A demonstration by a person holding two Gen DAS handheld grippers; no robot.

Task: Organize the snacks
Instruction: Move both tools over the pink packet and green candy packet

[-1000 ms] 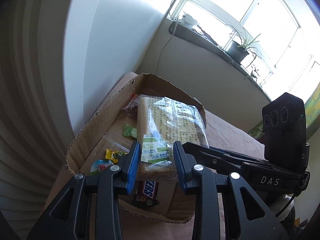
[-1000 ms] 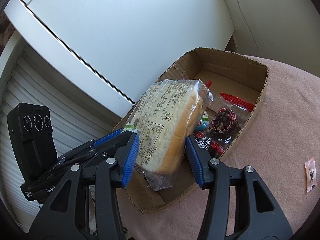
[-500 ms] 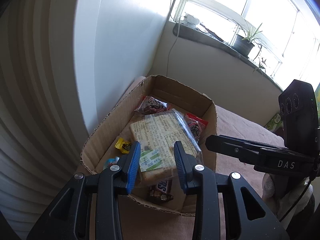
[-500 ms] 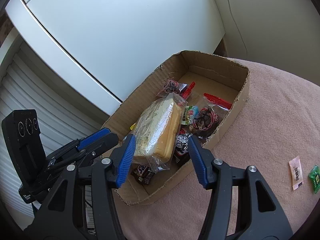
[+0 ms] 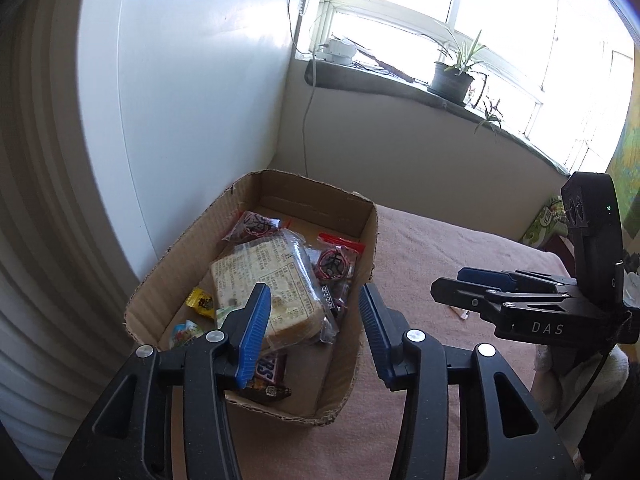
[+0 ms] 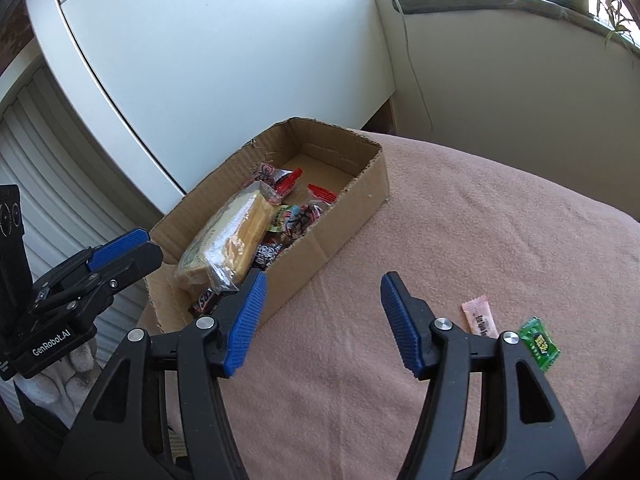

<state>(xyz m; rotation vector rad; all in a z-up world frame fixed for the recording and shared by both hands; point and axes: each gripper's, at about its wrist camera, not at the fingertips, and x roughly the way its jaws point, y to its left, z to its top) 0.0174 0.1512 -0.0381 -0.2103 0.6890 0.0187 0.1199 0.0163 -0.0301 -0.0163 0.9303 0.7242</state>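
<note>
A bagged loaf of sliced bread [image 5: 266,280] [image 6: 230,236] lies inside the open cardboard box [image 5: 370,248] [image 6: 360,196], on top of small wrapped snacks and a chocolate bar [image 5: 268,370]. My left gripper [image 5: 312,332] hovers over the box's near end, jaws opening, nothing between them. My right gripper [image 6: 320,320] is over the pink cloth just right of the box, jaws opening and empty too. A pink sachet [image 6: 480,320] and a green candy [image 6: 538,344] lie on the cloth by the right gripper's right finger.
The box sits at the left edge of a pink cloth-covered surface [image 6: 460,240], against a white wall panel [image 6: 220,60]. A window sill with a potted plant [image 5: 452,78] runs along the far wall. Each gripper shows in the other's view.
Both grippers let go of the bread, which dropped into the box and now lies flat. Both pulled back and away from the box, with jaws wider.
</note>
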